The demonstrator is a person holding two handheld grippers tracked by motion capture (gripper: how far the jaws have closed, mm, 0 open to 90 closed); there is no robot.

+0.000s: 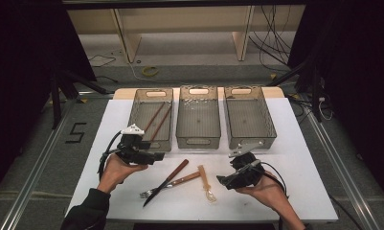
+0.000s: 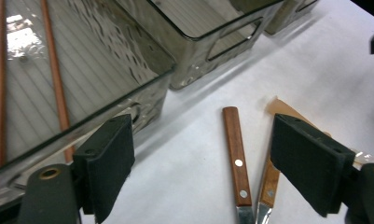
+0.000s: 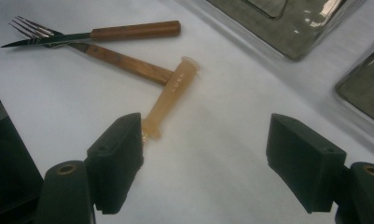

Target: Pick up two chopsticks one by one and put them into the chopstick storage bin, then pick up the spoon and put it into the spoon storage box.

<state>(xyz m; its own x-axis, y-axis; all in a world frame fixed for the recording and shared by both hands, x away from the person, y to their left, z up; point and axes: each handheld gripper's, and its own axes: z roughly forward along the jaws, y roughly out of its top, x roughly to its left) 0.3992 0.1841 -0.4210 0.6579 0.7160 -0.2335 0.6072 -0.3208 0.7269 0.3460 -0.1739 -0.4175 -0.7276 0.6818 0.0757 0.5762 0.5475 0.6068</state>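
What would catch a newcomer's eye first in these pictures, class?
Three clear bins stand in a row at the table's far side, the leftmost holding two chopsticks. Nearer, a wooden-handled knife, fork and pale plastic fork lie between the open left claw and right claw.

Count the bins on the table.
3, in a row along the far side: the left bin holds two chopsticks, the middle bin and the right bin look empty. None appear hidden.

Dim room, brightly lit white table (image 1: 295, 143) (glare on basket (image 2: 17, 32)); close views slightly soft.
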